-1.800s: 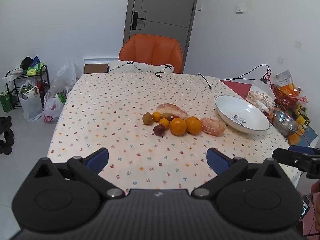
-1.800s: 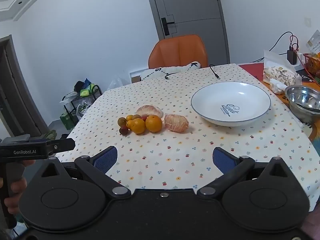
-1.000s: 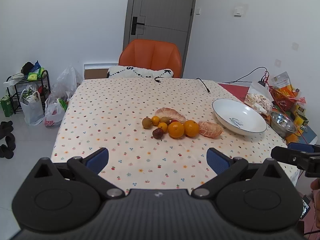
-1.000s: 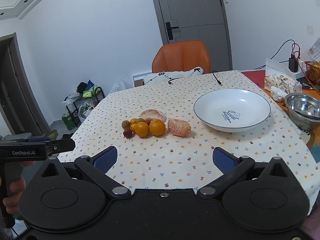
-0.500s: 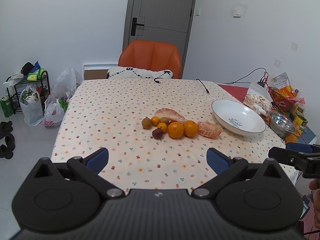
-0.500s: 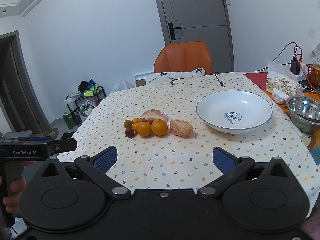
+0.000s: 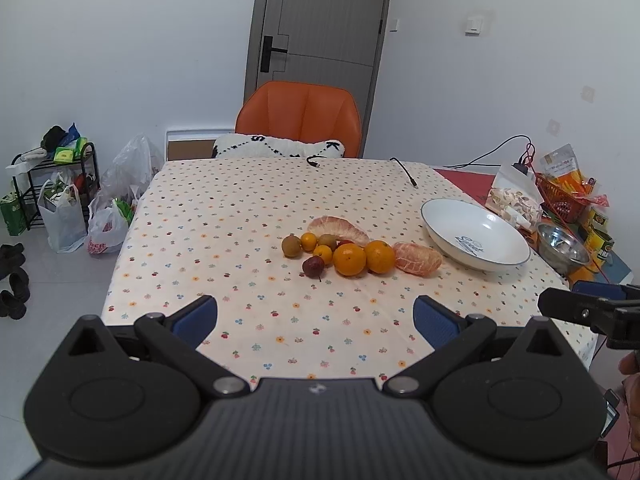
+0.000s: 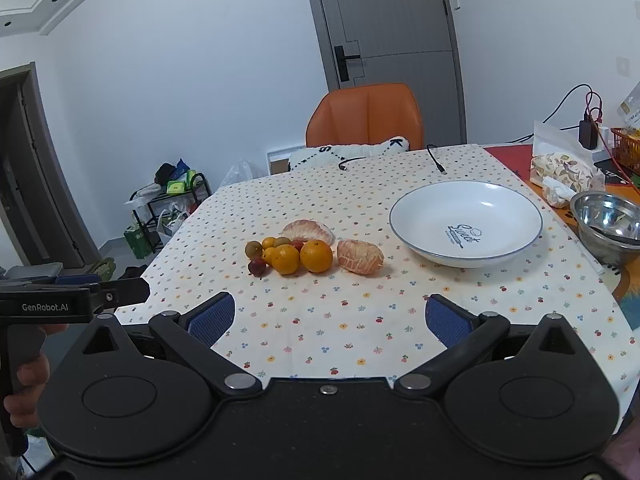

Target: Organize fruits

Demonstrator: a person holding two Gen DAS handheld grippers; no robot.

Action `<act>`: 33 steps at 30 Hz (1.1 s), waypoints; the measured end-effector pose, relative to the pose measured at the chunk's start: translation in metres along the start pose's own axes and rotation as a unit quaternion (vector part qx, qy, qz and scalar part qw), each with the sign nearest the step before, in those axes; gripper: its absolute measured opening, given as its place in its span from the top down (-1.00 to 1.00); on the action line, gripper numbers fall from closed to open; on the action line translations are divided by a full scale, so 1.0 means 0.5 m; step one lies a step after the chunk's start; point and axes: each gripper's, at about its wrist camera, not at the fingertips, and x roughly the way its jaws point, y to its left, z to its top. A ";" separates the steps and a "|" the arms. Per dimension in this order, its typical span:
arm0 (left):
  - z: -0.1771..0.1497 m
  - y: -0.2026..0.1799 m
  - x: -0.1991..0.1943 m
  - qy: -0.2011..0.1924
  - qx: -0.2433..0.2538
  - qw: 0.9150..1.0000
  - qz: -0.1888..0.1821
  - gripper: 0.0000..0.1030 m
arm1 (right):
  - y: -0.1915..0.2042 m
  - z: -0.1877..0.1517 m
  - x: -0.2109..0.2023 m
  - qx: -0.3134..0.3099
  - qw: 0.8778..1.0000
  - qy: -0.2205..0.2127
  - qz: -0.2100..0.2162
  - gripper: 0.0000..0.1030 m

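both your hand-held grippers, left [image 7: 315,316] and right [image 8: 327,318], spread wide, gripping nothing, fruit pile [image 8: 314,251] on counter [image 8: 360,320], white bowl [image 8: 520,248] beside it

From my remote station: white walls, a grey door [image 7: 320,24] behind an orange chair [image 7: 298,124], pale tiled floor [image 7: 48,280], and a black shelf rack [image 7: 52,184] with bags at left.
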 end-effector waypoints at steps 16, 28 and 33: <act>0.000 0.000 -0.001 0.000 0.000 1.000 0.000 -1.00 | 0.002 0.001 -0.003 -0.003 1.000 -0.003 0.000 -1.00; -0.001 0.001 0.000 0.001 0.001 1.000 -0.001 -1.00 | 0.003 0.004 -0.003 -0.005 1.000 -0.003 -0.002 -1.00; 0.002 0.000 0.010 0.003 0.001 1.000 -0.004 -1.00 | -0.001 0.007 0.001 0.000 1.000 0.001 0.003 -1.00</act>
